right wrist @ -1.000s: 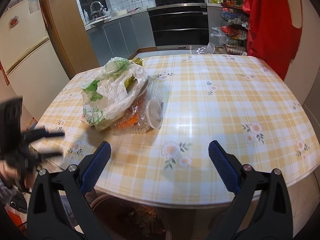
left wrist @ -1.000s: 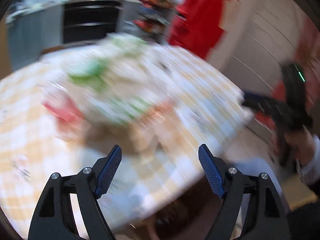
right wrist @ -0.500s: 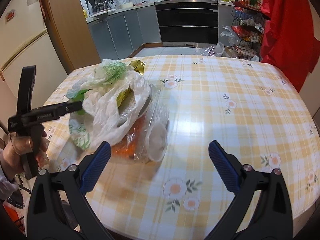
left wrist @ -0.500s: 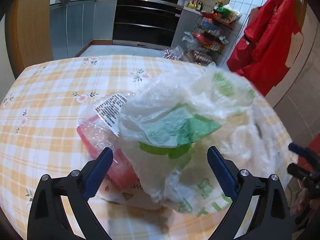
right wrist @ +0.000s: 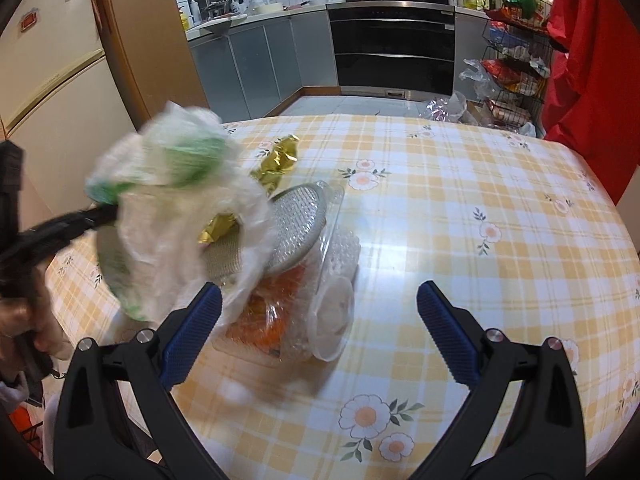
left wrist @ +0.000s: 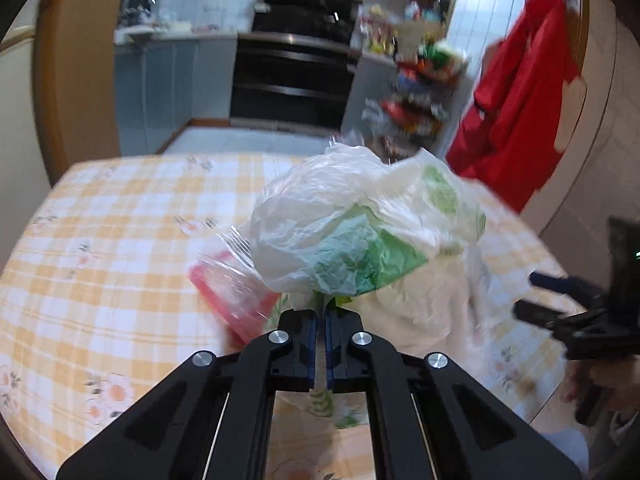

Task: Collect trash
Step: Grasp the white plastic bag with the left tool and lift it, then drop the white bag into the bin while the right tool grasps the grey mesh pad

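Note:
A crumpled white and green plastic bag (left wrist: 352,232) rises from the trash pile on the yellow checked table (left wrist: 100,240). My left gripper (left wrist: 320,320) is shut on the bag's lower folds. The right wrist view shows the same bag (right wrist: 168,184) blurred and pulled up to the left by the left gripper (right wrist: 108,212). Beneath it lie a clear plastic container (right wrist: 296,224), a plastic cup (right wrist: 334,320), a gold foil wrapper (right wrist: 278,160) and orange scraps (right wrist: 272,312). A red tray in clear wrap (left wrist: 232,292) sits to the bag's left. My right gripper (right wrist: 320,294) stands open just before the pile, holding nothing.
The table (right wrist: 460,200) stretches bare to the right of the pile, its near edge just below my grippers. Red garments (right wrist: 580,60) hang at the right, next to a wire rack (right wrist: 512,60) of groceries. A fridge (right wrist: 48,80) stands at the left.
My left gripper went from wide open around the bag to shut on it, and the bag has risen off the pile. My right gripper came closer to the pile.

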The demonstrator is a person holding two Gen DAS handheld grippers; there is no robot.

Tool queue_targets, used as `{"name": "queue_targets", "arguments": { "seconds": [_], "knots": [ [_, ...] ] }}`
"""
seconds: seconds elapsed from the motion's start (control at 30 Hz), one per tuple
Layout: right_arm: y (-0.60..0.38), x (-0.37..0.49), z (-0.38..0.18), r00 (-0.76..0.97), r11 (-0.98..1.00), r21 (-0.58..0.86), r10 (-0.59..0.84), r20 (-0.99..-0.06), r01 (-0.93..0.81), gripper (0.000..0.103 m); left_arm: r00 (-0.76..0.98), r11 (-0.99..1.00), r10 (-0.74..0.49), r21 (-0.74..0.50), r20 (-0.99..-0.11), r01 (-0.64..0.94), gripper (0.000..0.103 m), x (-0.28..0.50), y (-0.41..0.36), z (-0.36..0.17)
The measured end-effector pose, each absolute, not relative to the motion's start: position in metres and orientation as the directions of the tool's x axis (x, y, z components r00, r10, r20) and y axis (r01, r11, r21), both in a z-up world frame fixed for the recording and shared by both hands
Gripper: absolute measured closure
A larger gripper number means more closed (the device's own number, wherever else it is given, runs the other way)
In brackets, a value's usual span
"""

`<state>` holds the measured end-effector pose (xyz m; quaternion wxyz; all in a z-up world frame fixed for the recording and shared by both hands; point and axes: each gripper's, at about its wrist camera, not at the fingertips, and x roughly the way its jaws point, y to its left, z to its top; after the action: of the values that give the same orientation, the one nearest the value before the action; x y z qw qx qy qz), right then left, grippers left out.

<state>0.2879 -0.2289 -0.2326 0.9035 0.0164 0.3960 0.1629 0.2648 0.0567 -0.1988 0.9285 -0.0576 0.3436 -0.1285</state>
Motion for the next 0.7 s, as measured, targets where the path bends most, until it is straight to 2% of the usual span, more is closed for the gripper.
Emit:
{"name": "queue_targets", "arguments": {
  "seconds": [0.2, 0.27, 0.43, 0.5, 0.53, 0.57, 0.7],
  "knots": [
    [-0.223, 0.309, -0.233, 0.633, 0.934, 0.186, 0.344, -0.694, -0.304, 0.008, 0.797, 0.967, -0.235, -0.215, -0.556, 0.136, 0.1, 0.232, 0.093, -0.171],
    [-0.224, 0.321, -0.236, 0.622, 0.924, 0.238, 0.377, -0.686, -0.299, 0.021, 0.809, 0.971, -0.211, -0.209, -0.548, 0.112, 0.1, 0.223, 0.103, -0.167],
    [-0.214, 0.345, -0.249, 0.579, 0.912, 0.314, 0.41, -0.705, -0.263, 0.037, 0.813, 0.976, -0.188, -0.199, -0.551, 0.091, 0.1, 0.208, 0.111, -0.164],
    [-0.21, 0.348, -0.252, 0.563, 0.909, 0.329, 0.417, -0.714, -0.255, 0.05, 0.814, 0.975, -0.187, -0.203, -0.55, 0.087, 0.1, 0.204, 0.114, -0.164],
    [-0.209, 0.348, -0.253, 0.56, 0.909, 0.334, 0.417, -0.715, -0.25, 0.064, 0.813, 0.974, -0.188, -0.21, -0.551, 0.084, 0.1, 0.2, 0.117, -0.164],
    [-0.211, 0.346, -0.251, 0.563, 0.907, 0.348, 0.42, -0.712, -0.238, 0.069, 0.814, 0.974, -0.187, -0.211, -0.55, 0.081, 0.1, 0.198, 0.118, -0.163],
    [-0.219, 0.333, -0.235, 0.597, 0.89, 0.396, 0.448, -0.665, -0.226, 0.078, 0.823, 0.975, -0.177, -0.21, -0.54, 0.071, 0.1, 0.189, 0.124, -0.16]
  ]
}}
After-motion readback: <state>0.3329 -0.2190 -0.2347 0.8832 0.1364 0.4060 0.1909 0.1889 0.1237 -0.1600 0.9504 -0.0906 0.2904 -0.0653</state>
